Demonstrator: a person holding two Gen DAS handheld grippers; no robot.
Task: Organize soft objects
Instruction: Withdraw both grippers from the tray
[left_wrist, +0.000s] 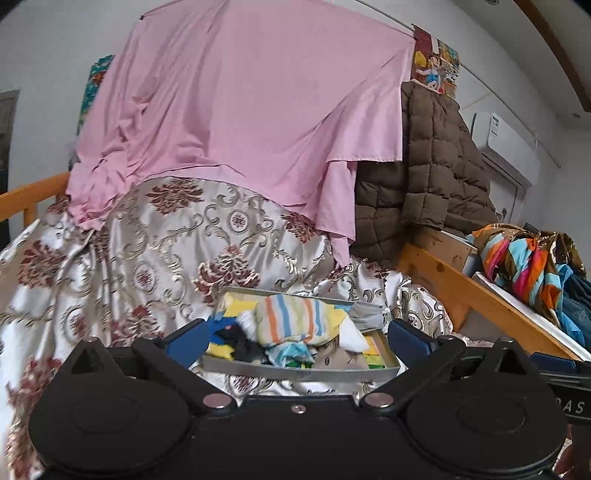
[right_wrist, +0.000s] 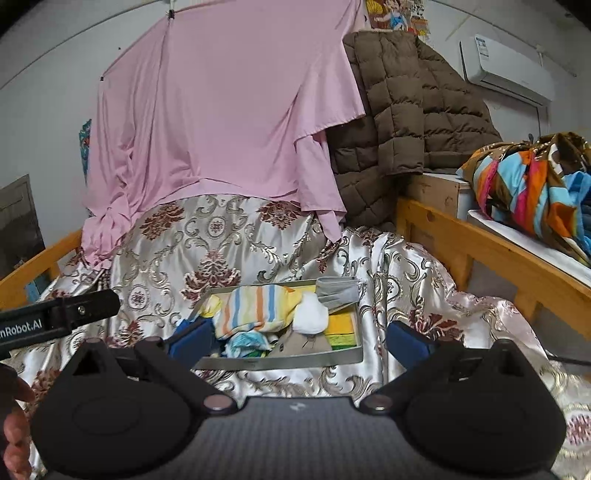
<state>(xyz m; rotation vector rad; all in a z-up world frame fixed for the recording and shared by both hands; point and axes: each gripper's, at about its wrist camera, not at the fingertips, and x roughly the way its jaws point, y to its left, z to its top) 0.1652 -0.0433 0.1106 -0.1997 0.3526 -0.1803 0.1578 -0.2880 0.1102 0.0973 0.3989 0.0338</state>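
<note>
Flagging snag risk: both claws, left (left_wrist: 295, 338) and right (right_wrist: 295, 341), wide and empty; striped sock (left_wrist: 295, 319) at tray (left_wrist: 299, 371) 12 o'clock overlaps neighbours, could drag them out.

Left tool (left_wrist: 295, 338) and right tool (right_wrist: 295, 338) both gape wide, holding nothing.

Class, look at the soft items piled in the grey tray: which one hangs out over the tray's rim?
The grey folded cloth at the tray's far right corner; the striped sock and white sock lie inside.
</note>
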